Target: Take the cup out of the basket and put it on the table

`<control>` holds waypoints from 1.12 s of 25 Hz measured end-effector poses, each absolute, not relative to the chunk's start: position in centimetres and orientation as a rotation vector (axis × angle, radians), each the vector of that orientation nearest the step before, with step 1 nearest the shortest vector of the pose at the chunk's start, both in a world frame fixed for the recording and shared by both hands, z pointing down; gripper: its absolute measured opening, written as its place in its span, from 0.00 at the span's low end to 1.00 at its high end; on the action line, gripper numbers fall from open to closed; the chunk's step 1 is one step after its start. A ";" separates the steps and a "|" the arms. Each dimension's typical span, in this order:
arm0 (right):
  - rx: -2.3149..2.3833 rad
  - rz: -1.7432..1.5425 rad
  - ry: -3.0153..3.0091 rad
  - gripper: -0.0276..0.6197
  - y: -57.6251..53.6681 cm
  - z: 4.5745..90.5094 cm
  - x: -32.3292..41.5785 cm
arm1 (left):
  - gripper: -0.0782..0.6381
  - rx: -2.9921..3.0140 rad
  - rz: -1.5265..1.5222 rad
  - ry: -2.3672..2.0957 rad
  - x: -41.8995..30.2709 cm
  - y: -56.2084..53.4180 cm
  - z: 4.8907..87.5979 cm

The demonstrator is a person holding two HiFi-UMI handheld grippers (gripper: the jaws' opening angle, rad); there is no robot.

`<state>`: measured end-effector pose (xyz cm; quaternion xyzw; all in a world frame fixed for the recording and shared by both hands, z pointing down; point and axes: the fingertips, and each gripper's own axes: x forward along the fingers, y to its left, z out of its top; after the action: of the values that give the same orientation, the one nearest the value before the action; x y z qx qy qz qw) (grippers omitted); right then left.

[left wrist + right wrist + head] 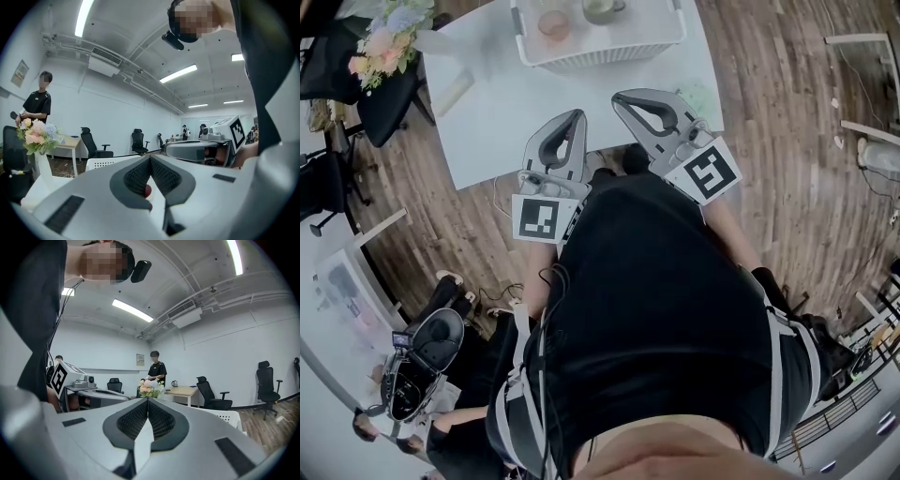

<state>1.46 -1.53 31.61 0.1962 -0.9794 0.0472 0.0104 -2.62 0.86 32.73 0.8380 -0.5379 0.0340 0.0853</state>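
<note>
A white basket stands at the far side of the white table. Inside it I see a pink cup and a grey-green cup, cut by the frame's top edge. My left gripper and right gripper hover side by side over the table's near edge, short of the basket. Both are shut with nothing held. In the left gripper view the left gripper has its tips touching, with the basket's perforated wall beyond. The right gripper also shows its jaws meeting.
A vase of flowers stands at the table's left corner. A person in black stands behind it. Office chairs and a wooden desk line the far wall. Wooden floor surrounds the table.
</note>
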 end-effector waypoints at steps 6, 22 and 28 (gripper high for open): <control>0.557 0.161 -3.055 0.07 -4.8 32.7 4.6 | 0.14 2.442 0.073 -1.657 -0.1 -2.6 33.1; 0.582 0.151 -3.029 0.07 -7.5 33.9 3.2 | 0.14 2.517 0.118 -1.601 -0.7 -5.4 33.8; 0.613 0.150 -2.986 0.07 -7.8 34.5 1.3 | 0.14 2.515 0.116 -1.547 -2.8 -5.6 34.7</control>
<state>1.31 -7.81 34.51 0.2006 -0.9774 0.0491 0.0448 -2.81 -5.59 34.70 0.8475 -0.5211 0.0392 0.0931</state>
